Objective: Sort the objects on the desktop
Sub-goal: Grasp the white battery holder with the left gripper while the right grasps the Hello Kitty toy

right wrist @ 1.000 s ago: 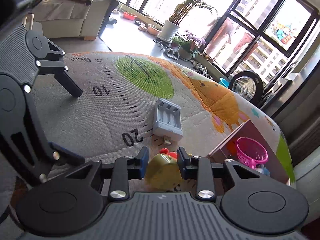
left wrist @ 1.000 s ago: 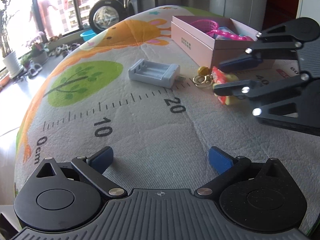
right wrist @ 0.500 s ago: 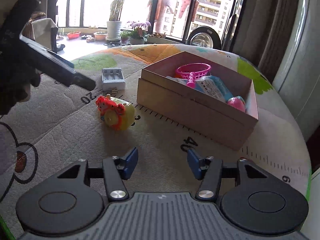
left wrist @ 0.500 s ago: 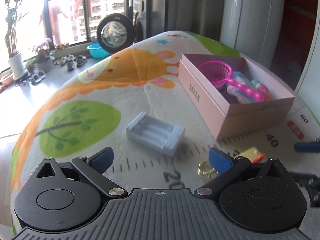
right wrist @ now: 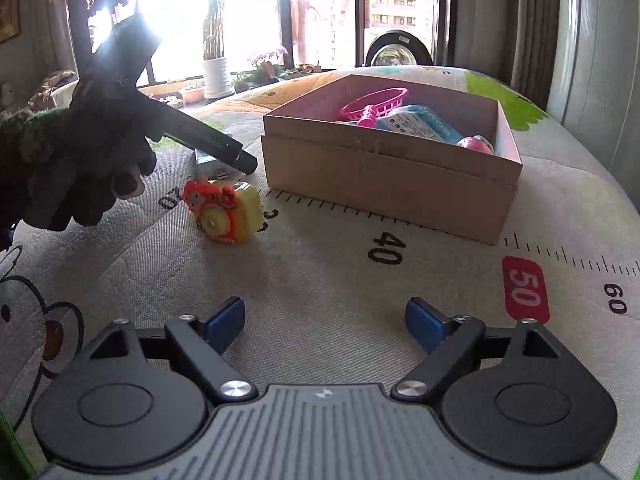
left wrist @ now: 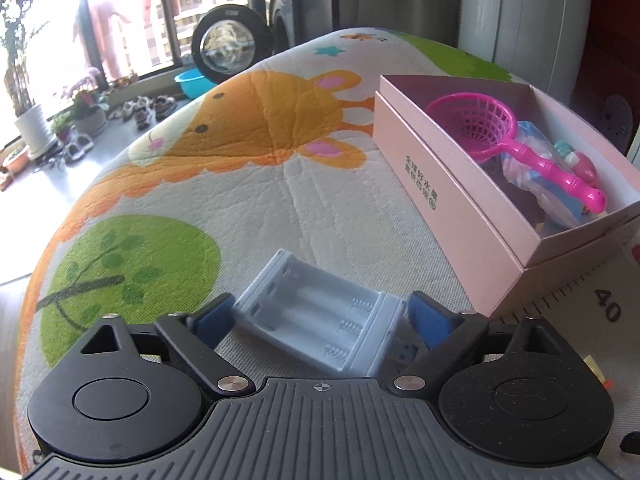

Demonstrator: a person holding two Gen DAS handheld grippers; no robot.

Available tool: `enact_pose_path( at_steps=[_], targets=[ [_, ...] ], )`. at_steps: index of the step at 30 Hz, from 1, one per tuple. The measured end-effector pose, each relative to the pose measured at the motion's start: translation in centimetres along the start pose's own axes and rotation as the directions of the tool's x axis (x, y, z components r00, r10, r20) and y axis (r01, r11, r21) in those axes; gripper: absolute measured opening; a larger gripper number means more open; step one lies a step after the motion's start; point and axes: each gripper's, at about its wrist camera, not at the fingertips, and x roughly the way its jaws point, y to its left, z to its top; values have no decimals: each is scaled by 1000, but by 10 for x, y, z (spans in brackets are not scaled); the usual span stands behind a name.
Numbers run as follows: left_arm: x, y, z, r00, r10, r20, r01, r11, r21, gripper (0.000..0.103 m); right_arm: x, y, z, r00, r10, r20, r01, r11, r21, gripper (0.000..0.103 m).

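A grey battery charger [left wrist: 320, 316] lies on the play mat between the open fingers of my left gripper [left wrist: 322, 318], the blue pads a little off each side of it. A pink open box [left wrist: 472, 196] holds a pink toy net [left wrist: 480, 128] and other toys. In the right wrist view the box [right wrist: 392, 180] stands ahead, and a yellow and orange toy [right wrist: 224, 212] lies on the mat to its left. My right gripper [right wrist: 324, 324] is open and empty, well back from the toy. The left gripper's finger [right wrist: 200, 136] hides most of the charger there.
The play mat [left wrist: 280, 184] has printed ruler marks, a giraffe and a green tree. Its rounded edge drops off at the left and far side. Windows, potted plants and a washing machine stand beyond.
My left gripper has moved forward until the charger is between its fingers. My right gripper let go of the yellow toy, opened and pulled back.
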Motion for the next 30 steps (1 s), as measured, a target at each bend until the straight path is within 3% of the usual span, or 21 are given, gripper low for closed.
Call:
enact_pose_path(
  at_steps=[3,6,9,12,13,15,17,21,23,25,26,30],
  targets=[
    [-13,1,-13,1000,-15,-4,16,1000,17,93,3,-2,1,999,24,-25,-23,999,28,103],
    [-35,3,-34,1000,-2,-8,2,1000,16,93,6,1,3,999,10,-47,-9,1000,25,103],
    [-61,8,-59,1000,-4,-24,3,999,-38,93,8,1,7,998,-4,-65,9,997,74,103],
    [-85,7,-83,999,-45,-28,43,996,-81,96,12,8,17,991,-26,-128,32,999,42,103],
    [-93,5,-90,998,-59,-23,57,994,-90,96,13,9,22,989,7,-146,-1,999,38,103],
    [-104,1,-99,997,-83,-9,82,992,-100,98,7,15,30,994,55,-90,-50,997,52,103],
    [-110,-4,-105,995,-96,8,96,991,-94,100,5,32,41,998,45,-42,-46,999,-9,103],
    [-111,-15,-110,998,-61,29,62,998,-29,101,22,62,64,999,30,-35,-35,988,-151,98],
    [-111,-16,-111,997,-61,37,62,998,-30,101,34,68,74,997,-80,2,79,976,-203,92],
    [-114,-15,-112,996,-68,52,70,997,-34,101,39,69,81,979,-196,60,204,954,-218,90],
    [-117,-14,-114,995,-73,62,75,997,-32,101,36,68,82,976,-203,77,215,953,-212,90],
    [-120,-12,-116,994,-78,79,80,996,-26,102,25,62,82,996,-71,46,77,988,-135,91]
  ],
)
